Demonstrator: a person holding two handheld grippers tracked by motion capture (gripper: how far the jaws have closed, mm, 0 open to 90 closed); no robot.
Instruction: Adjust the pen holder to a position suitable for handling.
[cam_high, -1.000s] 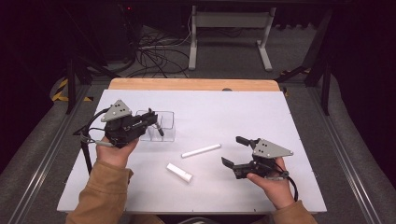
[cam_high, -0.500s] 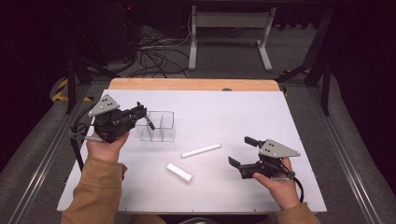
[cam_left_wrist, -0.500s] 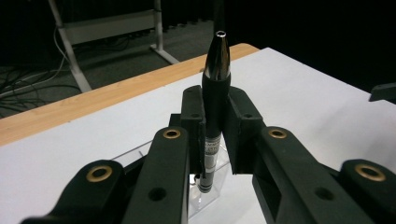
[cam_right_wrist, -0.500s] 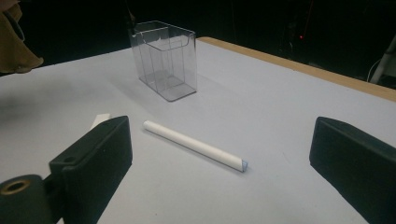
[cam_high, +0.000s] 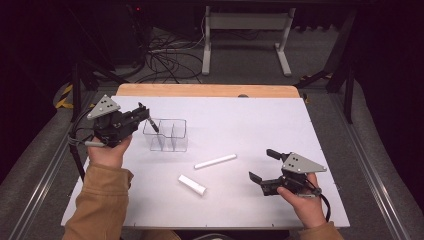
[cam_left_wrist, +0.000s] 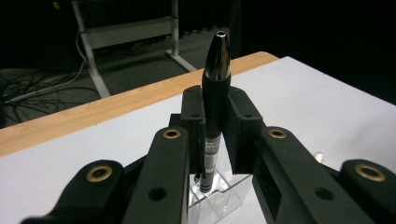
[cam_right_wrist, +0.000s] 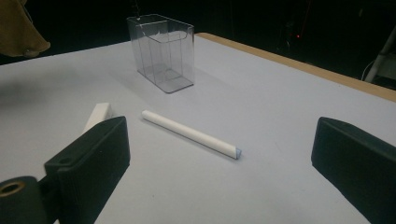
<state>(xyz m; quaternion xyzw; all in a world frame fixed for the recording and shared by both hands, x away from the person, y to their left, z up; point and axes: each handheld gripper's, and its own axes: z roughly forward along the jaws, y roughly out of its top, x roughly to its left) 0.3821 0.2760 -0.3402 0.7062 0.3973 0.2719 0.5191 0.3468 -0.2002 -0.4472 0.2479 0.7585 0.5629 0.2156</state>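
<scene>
High view of a white table (cam_high: 300, 125) with a wooden strip along its far edge. Two hand-held grippers are present, one per hand. The left gripper (cam_high: 142, 112), at about 9 o'clock on the table, has its jaws clamped on one black pen (cam_high: 150, 121); in the left gripper view the pen (cam_left_wrist: 215, 102) stands between the pads, silver tip up, its lower end above one clear plastic organizer (cam_left_wrist: 215, 198). In the high view the pen's free end points toward 4 o'clock, over the left end of the organizer (cam_high: 167, 135), which shows three compartments in a row; whether the pen touches its rim cannot be told. The right gripper (cam_high: 260, 167), at about 5 o'clock, has its jaws wide apart and nothing between them.

Two white sticks lie flat on the table between the grippers: one long thin stick (cam_high: 215, 161) near centre, pointing toward 2 o'clock, and one shorter, thicker stick (cam_high: 192, 185) at about 7 o'clock from it, apart from it. The right gripper view shows the long stick (cam_right_wrist: 189, 133) straight ahead between its jaws, the shorter stick (cam_right_wrist: 99, 114) just past the left-hand jaw, and the organizer (cam_right_wrist: 161, 51) beyond, at 11 o'clock, upright.
</scene>
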